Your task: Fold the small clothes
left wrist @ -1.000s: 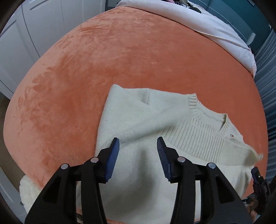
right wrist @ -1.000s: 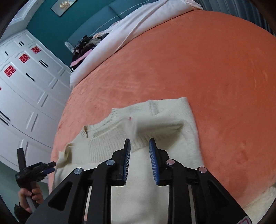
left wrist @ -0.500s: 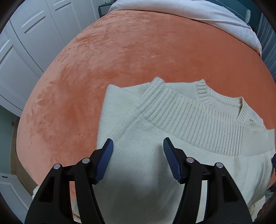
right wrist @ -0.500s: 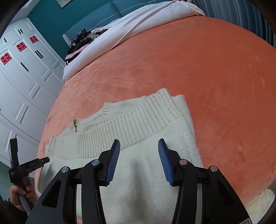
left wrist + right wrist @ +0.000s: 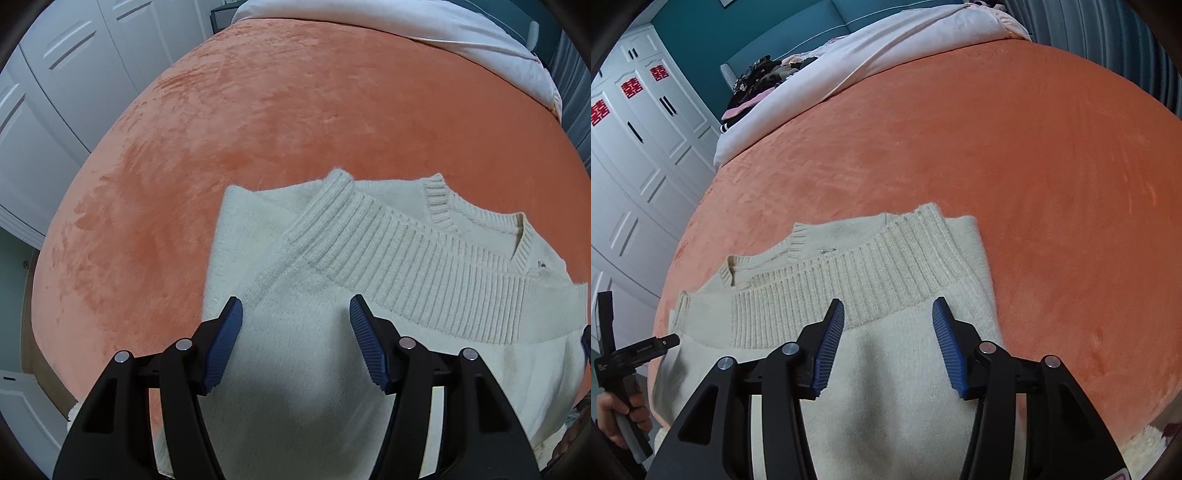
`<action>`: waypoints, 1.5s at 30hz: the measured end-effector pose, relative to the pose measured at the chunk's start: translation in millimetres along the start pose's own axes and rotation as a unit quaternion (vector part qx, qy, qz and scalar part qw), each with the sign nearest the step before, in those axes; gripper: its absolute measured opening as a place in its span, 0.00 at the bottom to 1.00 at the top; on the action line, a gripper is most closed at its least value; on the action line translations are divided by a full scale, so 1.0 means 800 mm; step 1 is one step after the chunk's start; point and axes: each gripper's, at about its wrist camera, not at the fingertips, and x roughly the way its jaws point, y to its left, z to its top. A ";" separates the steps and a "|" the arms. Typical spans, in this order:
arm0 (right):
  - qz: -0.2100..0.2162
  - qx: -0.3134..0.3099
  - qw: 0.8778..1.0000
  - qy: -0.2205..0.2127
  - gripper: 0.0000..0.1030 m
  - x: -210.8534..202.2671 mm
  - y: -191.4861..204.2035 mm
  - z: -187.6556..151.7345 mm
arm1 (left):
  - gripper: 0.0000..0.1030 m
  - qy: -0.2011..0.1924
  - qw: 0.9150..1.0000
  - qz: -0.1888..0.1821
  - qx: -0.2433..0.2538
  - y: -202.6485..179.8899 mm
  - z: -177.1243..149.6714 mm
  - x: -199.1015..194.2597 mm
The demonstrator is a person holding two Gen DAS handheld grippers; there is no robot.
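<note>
A cream knit sweater [image 5: 406, 266] [image 5: 886, 266] lies flat on the orange bedspread [image 5: 295, 110]. Its ribbed hem [image 5: 424, 280] is folded up across the chest, just below the collar [image 5: 524, 243]. My left gripper [image 5: 295, 301] hovers open over the folded body at the sweater's left side, nothing between its pads. My right gripper [image 5: 887, 302] hangs over the sweater's right side, its jaws opening with nothing between them. In the right wrist view a hand [image 5: 620, 417] holds the left gripper's handle at the far left.
A white duvet [image 5: 886, 48] and a heap of dark clothes [image 5: 764, 74] lie at the bed's far end. White wardrobe doors [image 5: 635, 147] stand left of the bed. Bare orange bedspread [image 5: 1034, 166] stretches beyond and right of the sweater. A fluffy white rug [image 5: 1145, 443] shows at the lower right.
Both grippers have widened and let go of the raised hem. The ribbed hem now lies flat across the sweater's chest. Both cameras tilted slightly.
</note>
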 end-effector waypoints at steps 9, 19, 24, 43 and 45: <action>-0.042 -0.035 0.998 0.014 0.66 0.049 -0.009 0.034 | 0.52 -0.040 0.995 -0.086 -0.041 0.022 0.025 0.022; -0.041 -0.023 0.999 0.022 0.67 0.053 -0.020 0.024 | 0.45 -0.025 0.999 -0.048 -0.002 0.007 0.025 0.022; -0.021 0.011 0.999 0.026 0.68 0.048 -0.034 0.016 | 0.45 -0.023 0.998 -0.052 0.003 0.005 0.025 0.020; 0.066 -0.026 0.996 -0.052 0.07 -0.012 -0.001 0.070 | 0.07 -0.060 0.993 -0.099 -0.034 0.022 0.083 -0.017; 0.026 -0.003 0.999 0.044 0.08 0.063 -0.023 0.056 | 0.08 -0.008 0.997 -0.070 -0.023 0.014 0.078 0.039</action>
